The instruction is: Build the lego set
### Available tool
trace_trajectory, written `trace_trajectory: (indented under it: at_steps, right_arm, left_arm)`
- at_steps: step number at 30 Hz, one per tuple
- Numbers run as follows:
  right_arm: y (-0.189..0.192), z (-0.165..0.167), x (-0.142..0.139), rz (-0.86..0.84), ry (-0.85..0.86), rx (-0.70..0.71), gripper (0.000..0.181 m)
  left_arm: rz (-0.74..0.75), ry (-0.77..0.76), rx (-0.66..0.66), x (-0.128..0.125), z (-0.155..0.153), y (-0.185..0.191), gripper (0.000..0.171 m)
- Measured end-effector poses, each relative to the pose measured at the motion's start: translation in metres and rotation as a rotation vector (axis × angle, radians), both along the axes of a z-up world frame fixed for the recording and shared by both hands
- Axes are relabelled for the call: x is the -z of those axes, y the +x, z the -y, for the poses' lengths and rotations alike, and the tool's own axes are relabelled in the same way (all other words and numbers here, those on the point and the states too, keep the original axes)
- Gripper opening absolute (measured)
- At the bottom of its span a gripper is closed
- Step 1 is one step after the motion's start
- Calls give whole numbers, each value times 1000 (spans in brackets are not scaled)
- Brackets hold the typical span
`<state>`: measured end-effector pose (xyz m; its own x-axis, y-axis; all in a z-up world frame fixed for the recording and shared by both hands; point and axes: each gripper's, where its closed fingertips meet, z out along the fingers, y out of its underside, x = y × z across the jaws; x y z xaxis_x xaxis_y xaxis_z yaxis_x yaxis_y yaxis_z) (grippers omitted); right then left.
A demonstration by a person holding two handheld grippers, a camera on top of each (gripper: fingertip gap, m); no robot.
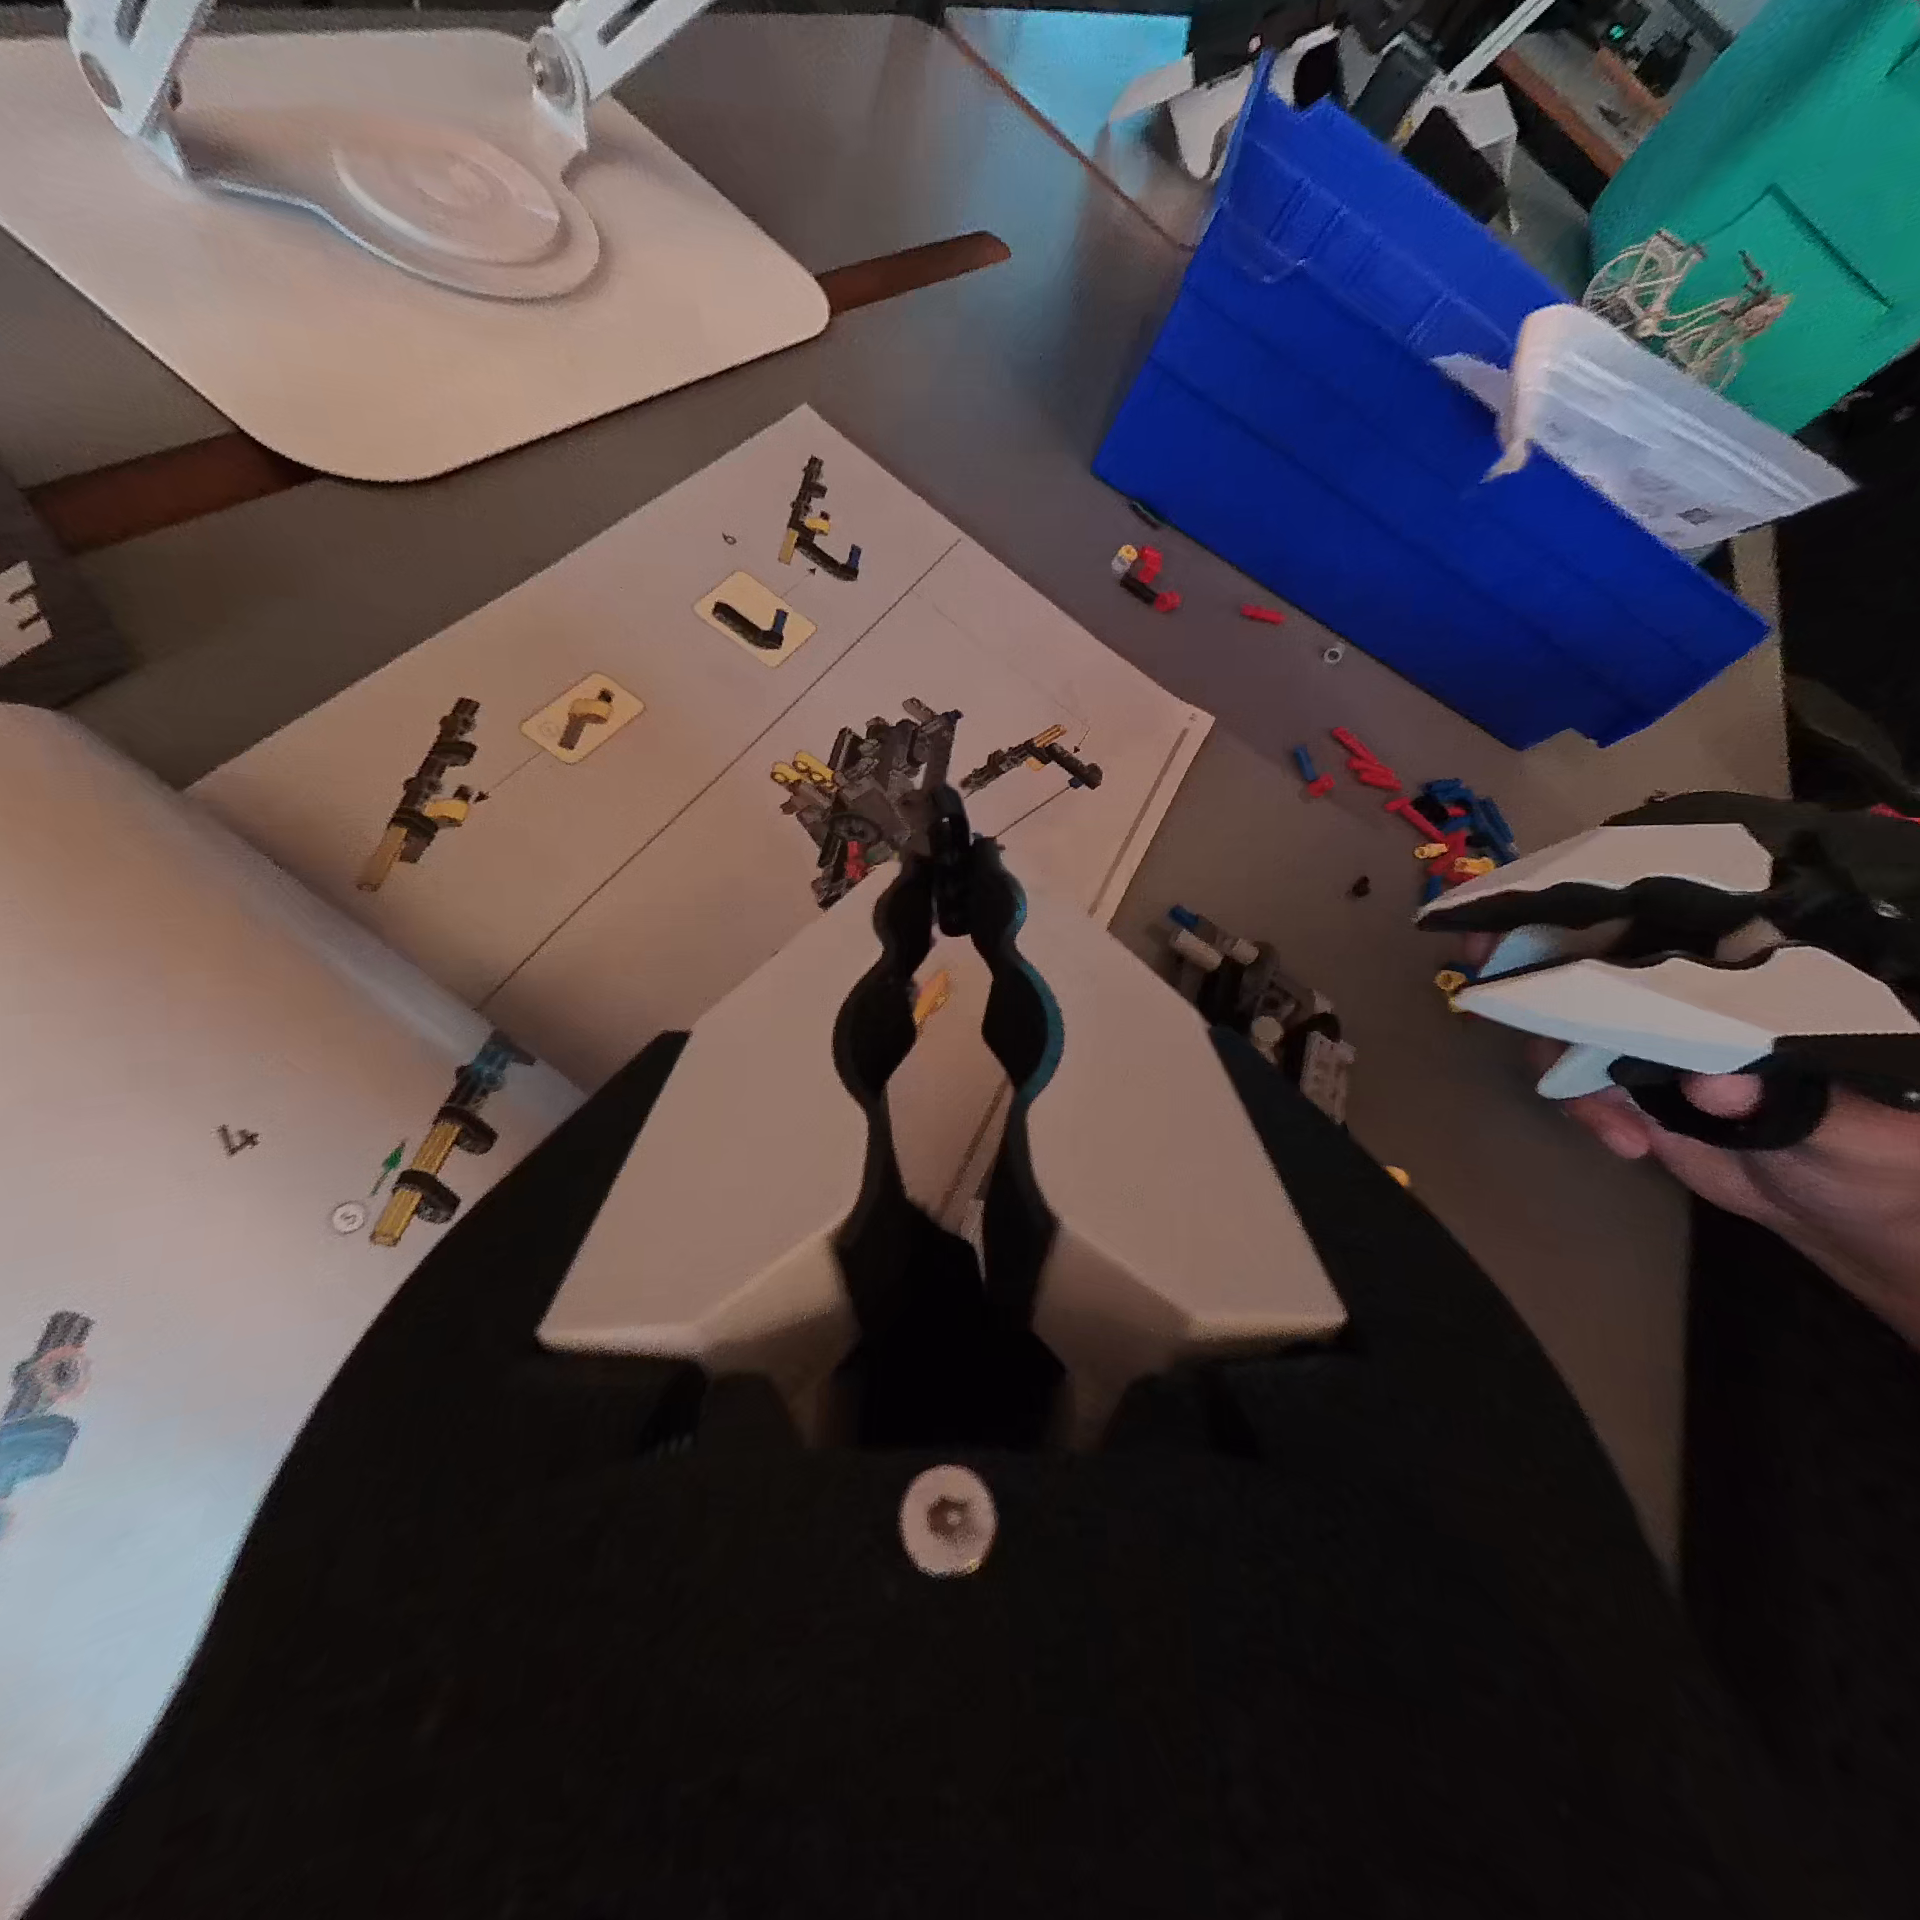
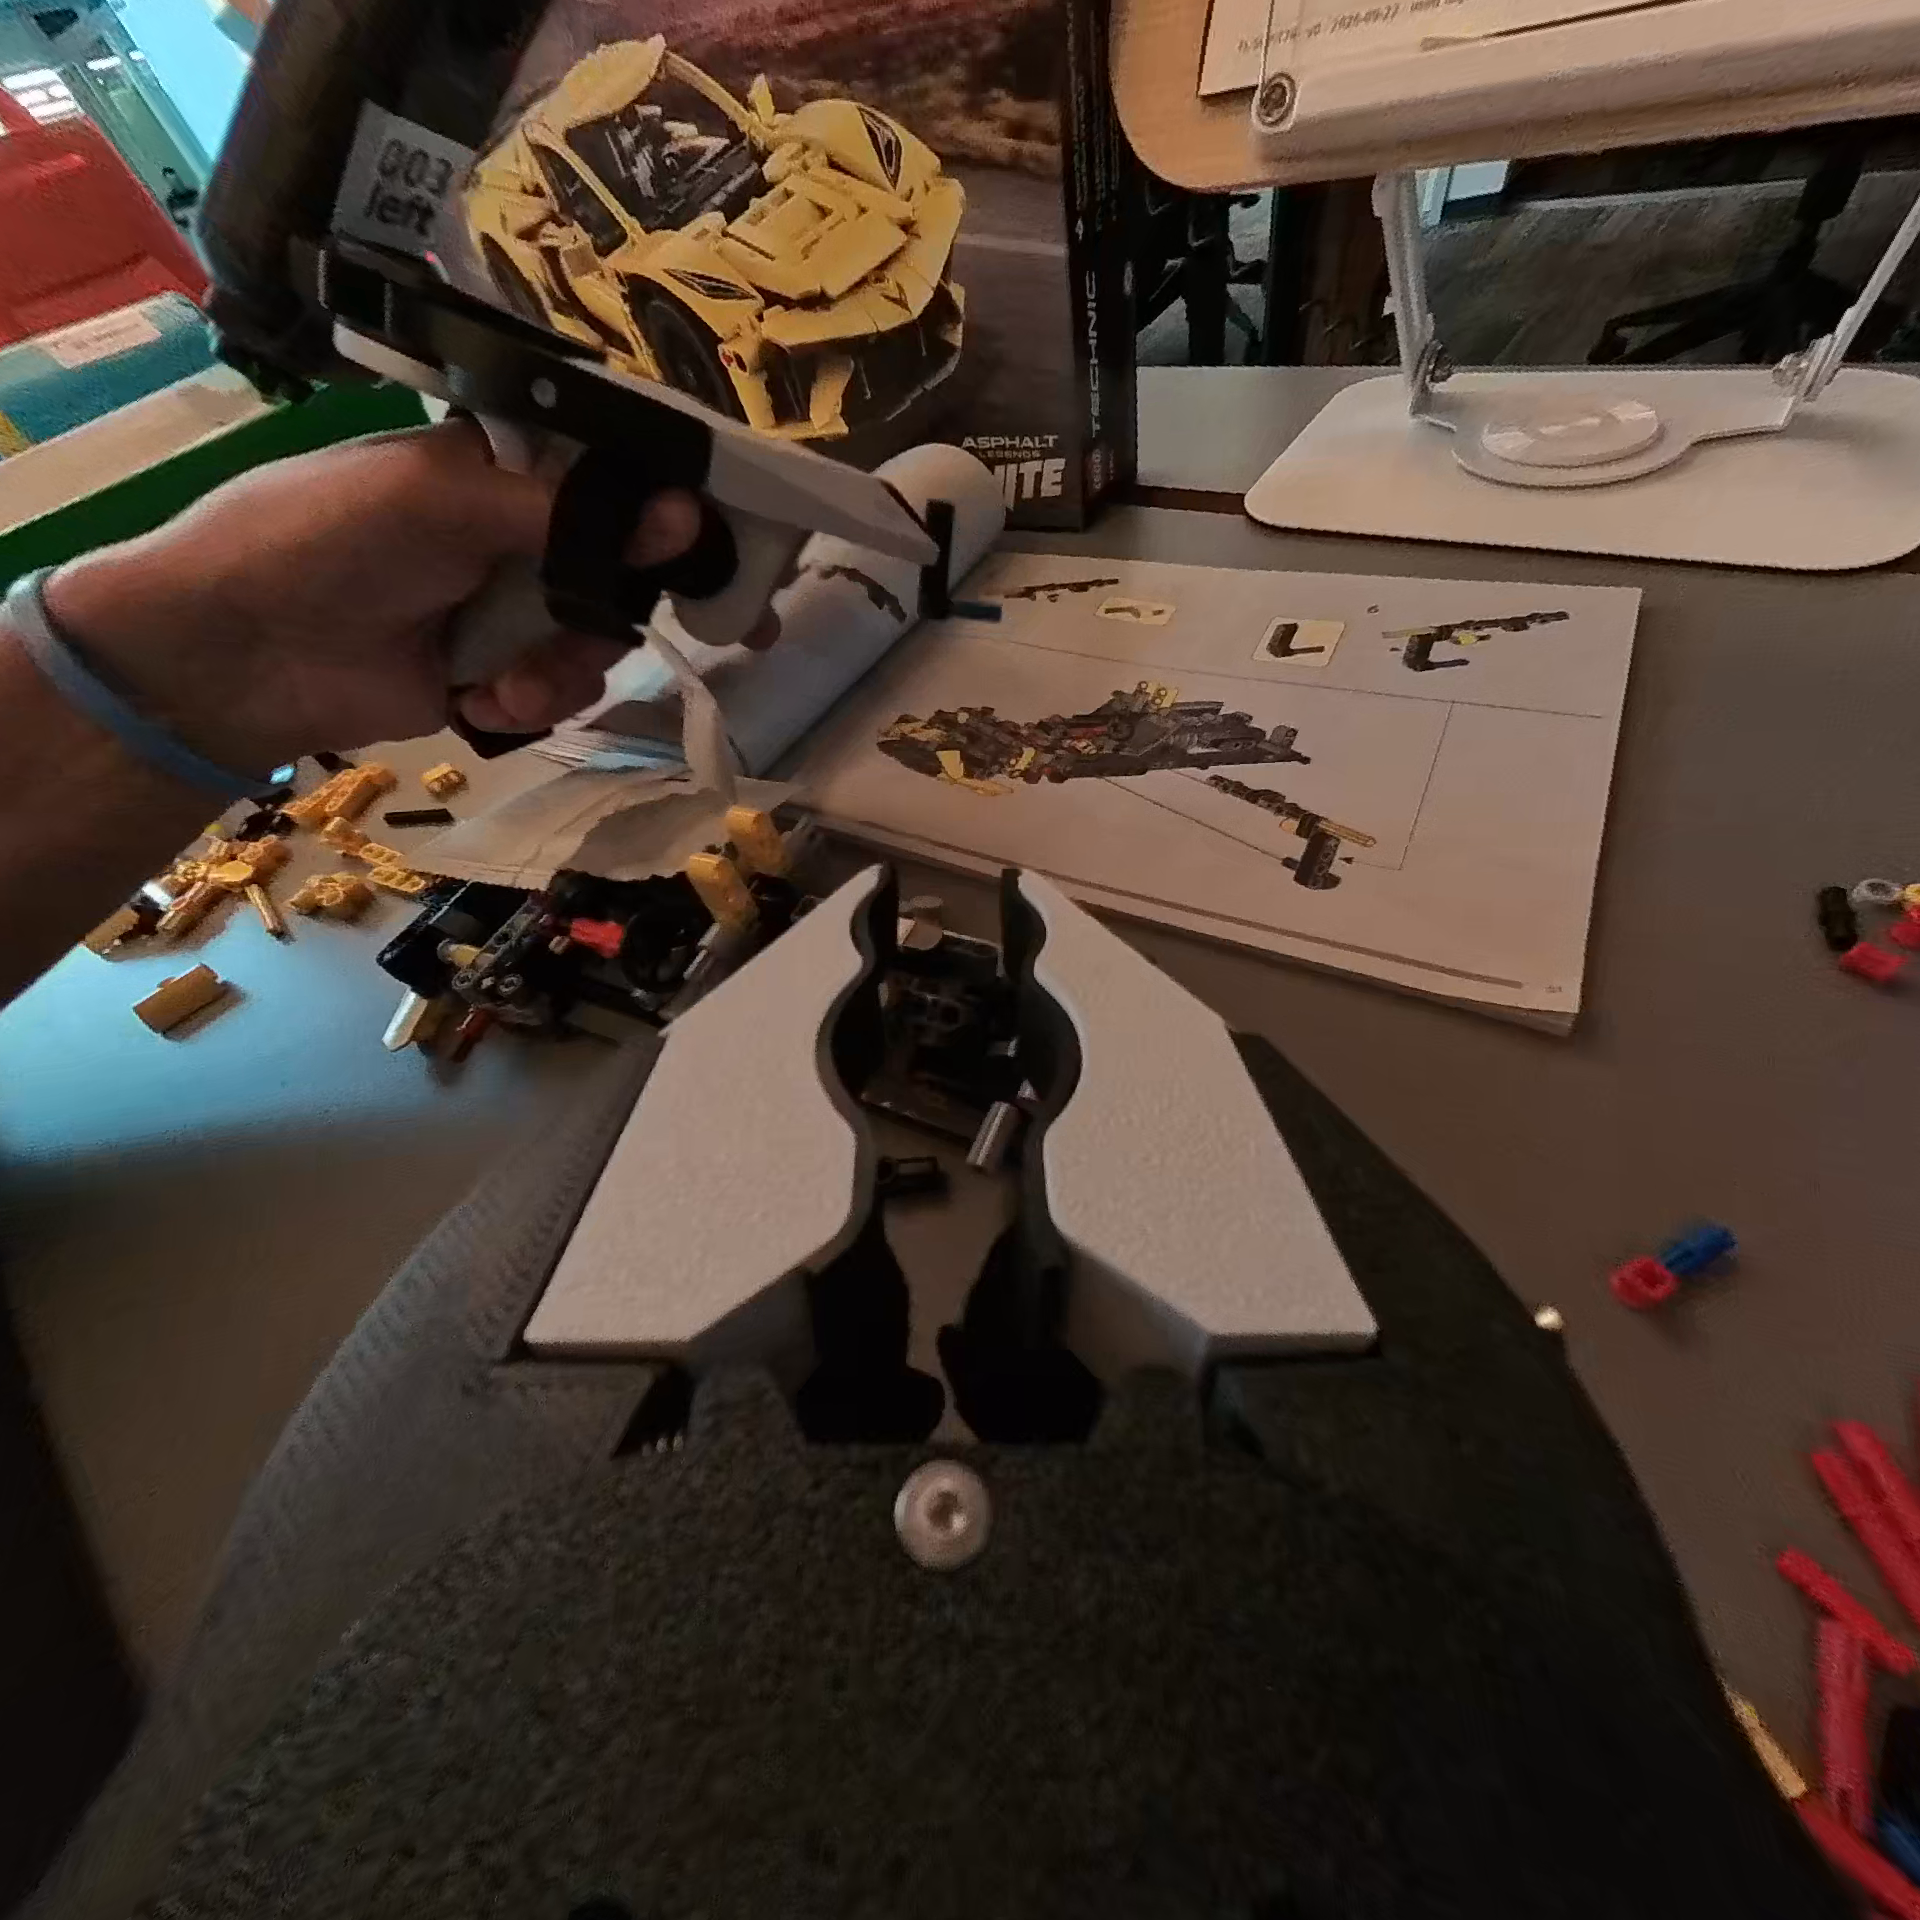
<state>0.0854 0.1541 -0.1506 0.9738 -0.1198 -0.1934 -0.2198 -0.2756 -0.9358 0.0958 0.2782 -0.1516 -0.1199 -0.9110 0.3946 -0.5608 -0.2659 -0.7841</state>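
My left gripper (image 1: 951,862) is shut on a small black piece (image 1: 948,831) and holds it above the open instruction booklet (image 1: 727,790). In the right wrist view the left gripper (image 2: 930,540) is up at the left, with the black piece (image 2: 940,577) hanging upright from its tip. My right gripper (image 2: 948,899) is open and empty. It hovers over a small dark grey assembly (image 2: 935,1023) that lies on the table and shows through the gap between the fingers. The left wrist view shows that assembly (image 1: 1262,997) beside the booklet, with the right gripper (image 1: 1439,961) just to its right.
A larger black and yellow assembly (image 2: 582,945) lies by a torn white bag (image 2: 623,810). Loose yellow pieces (image 2: 312,842) are at the left, red and blue ones (image 1: 1434,810) at the right. A blue bin (image 1: 1351,436), the set's box (image 2: 790,239) and a white stand base (image 2: 1558,457) stand behind. My hands' fingertips stand some 12 cm from each other.
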Motion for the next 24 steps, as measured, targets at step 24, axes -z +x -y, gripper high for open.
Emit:
trace_trajectory:
  at_steps: [24]
  right_arm:
    - [10, 2, 1, -7, -2, 22, 17]
  left_arm:
    - [145, 48, 95, -30, 18, -15, 4]
